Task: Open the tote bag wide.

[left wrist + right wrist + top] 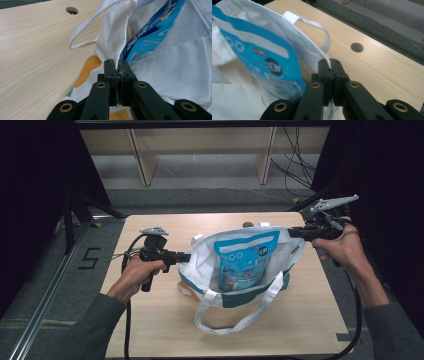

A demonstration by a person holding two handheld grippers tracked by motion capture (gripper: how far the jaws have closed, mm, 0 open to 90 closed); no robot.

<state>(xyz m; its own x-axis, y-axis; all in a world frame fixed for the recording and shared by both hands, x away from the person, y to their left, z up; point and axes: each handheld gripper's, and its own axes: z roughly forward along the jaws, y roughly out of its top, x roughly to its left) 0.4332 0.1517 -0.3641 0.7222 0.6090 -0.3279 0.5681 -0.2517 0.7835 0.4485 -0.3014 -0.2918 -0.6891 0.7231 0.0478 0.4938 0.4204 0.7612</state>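
pale wooden desk (165, 320) under dark surrounds. left tongs (186, 256) clamped shut on the left rim of the tote bag (200, 270); blue pouch (245, 262) upright inside, between both tongs; right tongs (292, 232) pinching the right rim. judged best: lower both evenly, rim taut, mouth wide.

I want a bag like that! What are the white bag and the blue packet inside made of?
The tote bag looks like matte woven cotton or canvas: it folds softly and shows stitched hems. The blue pouch seems to be glossy printed plastic film, since it shines and creases stiffly.
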